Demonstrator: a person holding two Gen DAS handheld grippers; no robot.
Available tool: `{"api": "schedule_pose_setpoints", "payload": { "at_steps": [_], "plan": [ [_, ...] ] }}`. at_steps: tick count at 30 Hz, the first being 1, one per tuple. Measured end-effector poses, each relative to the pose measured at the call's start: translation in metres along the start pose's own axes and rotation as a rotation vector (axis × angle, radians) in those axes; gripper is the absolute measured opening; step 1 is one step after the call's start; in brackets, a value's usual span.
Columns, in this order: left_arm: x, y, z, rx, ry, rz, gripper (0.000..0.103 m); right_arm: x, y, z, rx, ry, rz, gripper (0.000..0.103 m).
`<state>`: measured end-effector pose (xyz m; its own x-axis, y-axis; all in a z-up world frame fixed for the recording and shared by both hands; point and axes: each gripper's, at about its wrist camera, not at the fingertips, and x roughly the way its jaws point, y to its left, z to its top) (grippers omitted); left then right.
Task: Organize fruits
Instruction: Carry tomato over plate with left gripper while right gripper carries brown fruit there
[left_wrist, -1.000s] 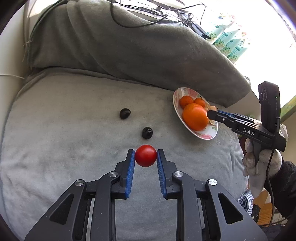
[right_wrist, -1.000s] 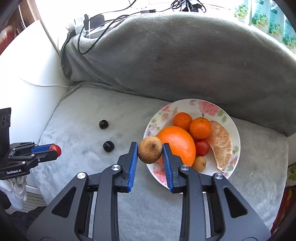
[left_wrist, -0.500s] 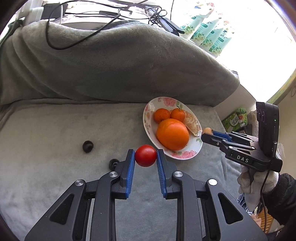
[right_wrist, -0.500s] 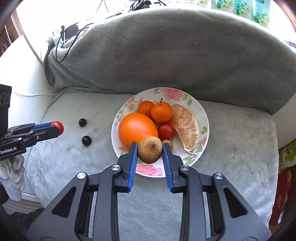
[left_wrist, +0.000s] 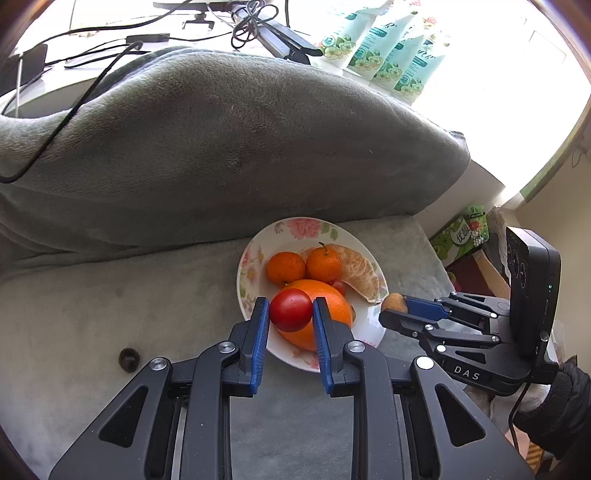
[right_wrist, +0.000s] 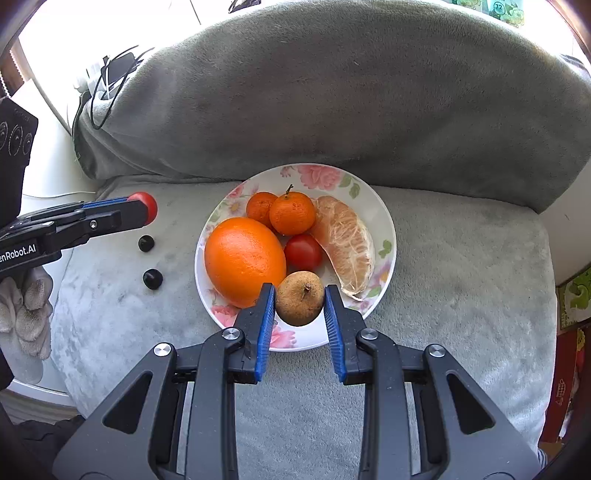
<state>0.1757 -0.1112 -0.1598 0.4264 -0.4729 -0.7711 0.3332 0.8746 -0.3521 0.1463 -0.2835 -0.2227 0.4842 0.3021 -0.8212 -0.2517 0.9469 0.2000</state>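
fruits were the matter in hand, and two of them were in the air: a red tomato (left_wrist: 291, 309) was pinched between the blue pads of the left gripper (left_wrist: 290, 314), and a brown, rough-skinned round fruit (right_wrist: 300, 297), perhaps a longan, was pinched in the right gripper (right_wrist: 300, 302); both hung at the near side of the floral plate (right_wrist: 384, 221), the brown fruit over its near rim, the tomato over the plate's left part when judged from the left wrist view, though the right wrist view showed that gripper off to the plate's left; how high either sat above the plate could not be told; the step looked like the carry-in ahead of setting down, late in the task; the next move would call for lowering each fruit into a bare spot and spreading the jaws gently, since round fruit could roll off the shallow rim or knock its neighbours; the plate held a large orange (right_wrist: 244, 261), two mandarins (right_wrist: 291, 213), a second small tomato (right_wrist: 303, 252) and a peeled citrus segment (right_wrist: 345, 246), which left free room mainly along the near rim; two small dark fruits (right_wrist: 152, 278) lay outside the plate on the grey blanket (right_wrist: 461, 280), near each other and apart from the plate, so they seemed left to gather.
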Motion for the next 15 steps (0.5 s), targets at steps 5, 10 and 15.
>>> {"api": "schedule_pose_setpoints", "payload": {
  "at_steps": [5,10,15],
  "plan": [
    [0.013,-0.009,0.010,0.021,0.014,-0.013,0.022,0.007,-0.004,-0.002,0.008,0.004,0.005,0.028],
    [0.025,-0.016,0.017,0.032,0.028,-0.028,0.022,0.013,-0.009,-0.004,0.014,0.013,0.014,0.028],
    [0.036,-0.023,0.023,0.045,0.043,-0.029,0.022,0.015,-0.012,-0.005,0.019,0.014,0.022,0.028]
  ]
}}
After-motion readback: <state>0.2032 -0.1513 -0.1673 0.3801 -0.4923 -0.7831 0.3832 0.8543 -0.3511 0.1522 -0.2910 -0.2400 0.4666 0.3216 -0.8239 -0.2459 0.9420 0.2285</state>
